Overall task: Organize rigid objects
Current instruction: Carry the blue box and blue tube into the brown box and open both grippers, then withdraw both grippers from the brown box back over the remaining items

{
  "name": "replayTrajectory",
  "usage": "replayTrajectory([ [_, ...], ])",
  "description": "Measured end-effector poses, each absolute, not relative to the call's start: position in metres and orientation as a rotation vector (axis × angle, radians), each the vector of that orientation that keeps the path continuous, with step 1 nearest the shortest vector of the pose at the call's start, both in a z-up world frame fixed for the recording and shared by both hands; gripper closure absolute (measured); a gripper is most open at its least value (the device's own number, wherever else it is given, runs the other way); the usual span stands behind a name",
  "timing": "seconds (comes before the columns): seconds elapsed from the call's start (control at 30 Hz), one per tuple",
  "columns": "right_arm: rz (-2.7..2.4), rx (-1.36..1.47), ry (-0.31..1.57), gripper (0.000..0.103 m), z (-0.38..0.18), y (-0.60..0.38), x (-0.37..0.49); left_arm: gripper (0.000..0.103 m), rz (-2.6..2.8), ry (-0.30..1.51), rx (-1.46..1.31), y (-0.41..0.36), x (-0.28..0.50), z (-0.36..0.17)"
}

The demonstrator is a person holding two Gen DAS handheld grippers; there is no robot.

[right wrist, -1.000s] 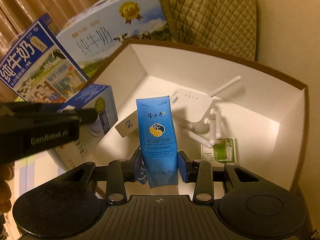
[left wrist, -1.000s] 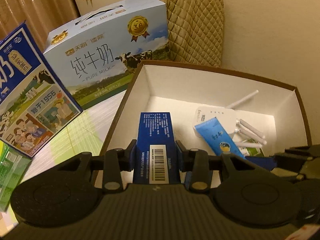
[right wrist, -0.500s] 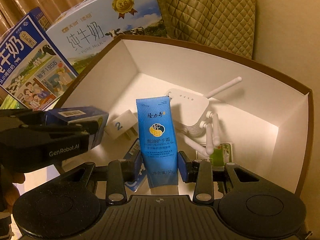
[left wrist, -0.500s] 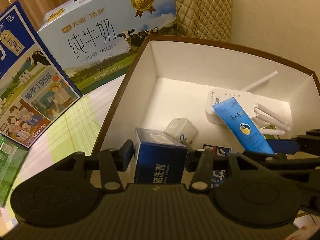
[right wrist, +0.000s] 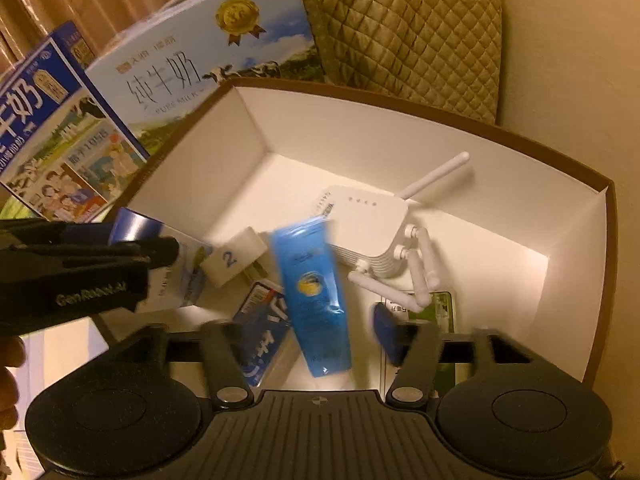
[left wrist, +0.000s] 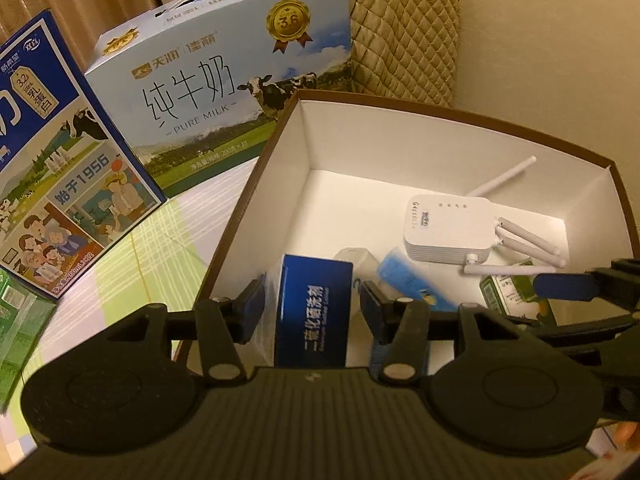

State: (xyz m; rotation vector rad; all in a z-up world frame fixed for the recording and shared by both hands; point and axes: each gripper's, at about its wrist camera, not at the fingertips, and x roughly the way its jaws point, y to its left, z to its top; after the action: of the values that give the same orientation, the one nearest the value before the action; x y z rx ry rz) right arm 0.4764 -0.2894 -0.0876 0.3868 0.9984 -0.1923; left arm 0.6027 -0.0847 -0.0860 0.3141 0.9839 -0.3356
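Note:
A brown-rimmed cardboard box with white inner walls holds the items. My left gripper hangs over its near left corner. Its jaws are opening, and a dark blue carton stands between them with a gap at each pad. In the right wrist view my right gripper is also opening. A blue cream tube lies blurred and tilted between its fingers, free of both pads. A white router with several antennas rests behind the tube.
Also inside the box lie a white cube marked 2, a blue-and-white flat pack and a green packet. Two milk cases and a green box stand to the left. A quilted cushion is behind.
The left gripper lowered the blue carton into the box, tipped it over and let go. The right jaws spread apart and the tube slid down, leaning to the right.

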Motion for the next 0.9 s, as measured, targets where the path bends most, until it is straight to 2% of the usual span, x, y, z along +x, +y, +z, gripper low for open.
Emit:
replayTrajectory([
  [0.9, -0.177, 0.396, 0.971, 0.036, -0.059, -0.286, 0.428, 0.052, -0.344, 0.932, 0.272, -0.079, 0.544, -0.046],
])
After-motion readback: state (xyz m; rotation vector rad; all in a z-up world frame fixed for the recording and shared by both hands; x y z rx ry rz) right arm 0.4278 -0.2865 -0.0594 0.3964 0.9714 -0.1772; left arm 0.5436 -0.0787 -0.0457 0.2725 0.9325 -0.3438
